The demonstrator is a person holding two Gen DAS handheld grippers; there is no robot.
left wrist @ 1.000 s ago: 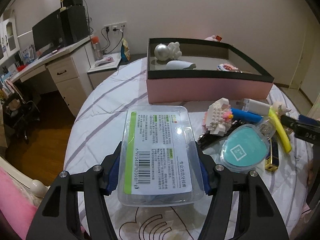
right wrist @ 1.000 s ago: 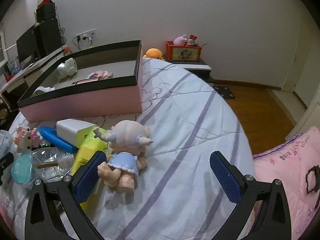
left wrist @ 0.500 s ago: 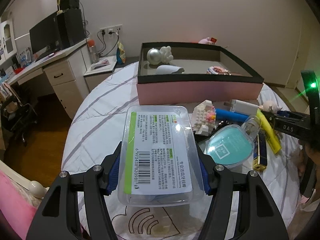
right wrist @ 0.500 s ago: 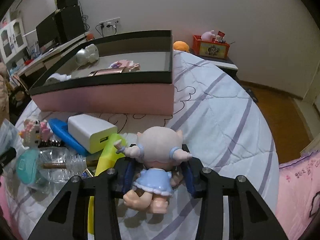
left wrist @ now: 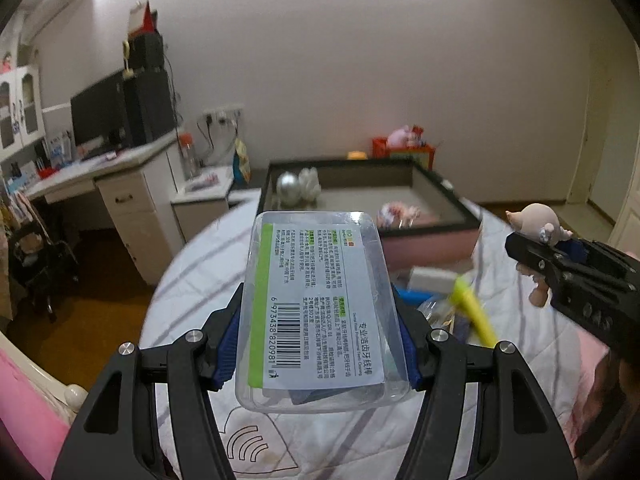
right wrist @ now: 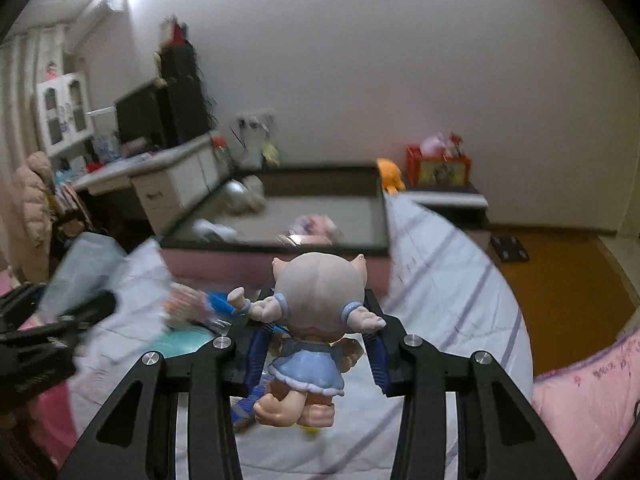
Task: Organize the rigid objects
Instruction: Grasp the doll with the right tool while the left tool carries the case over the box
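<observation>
Held clear of the bed in the left gripper (left wrist: 320,344): a clear plastic box (left wrist: 320,312), blue pads clamped on its two long sides near the end closest to the camera. Flat, shallow, round-cornered, see-through; a white label with a green stripe and a barcode across the top, something dark lying loose inside. Long end jutting forward, unsupported, so likely to swing or tip if jerked.

Gripped in the right gripper (right wrist: 316,348): a small doll (right wrist: 308,332), jaws closed on its middle after a very recent closing, doll between the pads. Big bald head, pointed ears, blue dress, bare legs dangling below the jaws (top-heavy, by the look of it, and smooth, so apt to rotate in the grip).

Ahead of both, on the bed: the pink tray with a dark rim (left wrist: 432,240), already containing a silver ball (left wrist: 289,185) and a few small pale things too blurred to name. Probably the destination for both loads.

Best carried level and unhurried, high enough to clear the dark rim, one load lowered at a time into a bare patch of the tray floor, away from the ball. Worth keeping the two grippers well apart on the way in (both near each other in the left view). Release only once the box bottom or the doll's feet are touching down.

Below and between: the striped bedspread (right wrist: 440,280), with a yellow tube (left wrist: 474,312) among other blurred clutter not yet sorted.
</observation>
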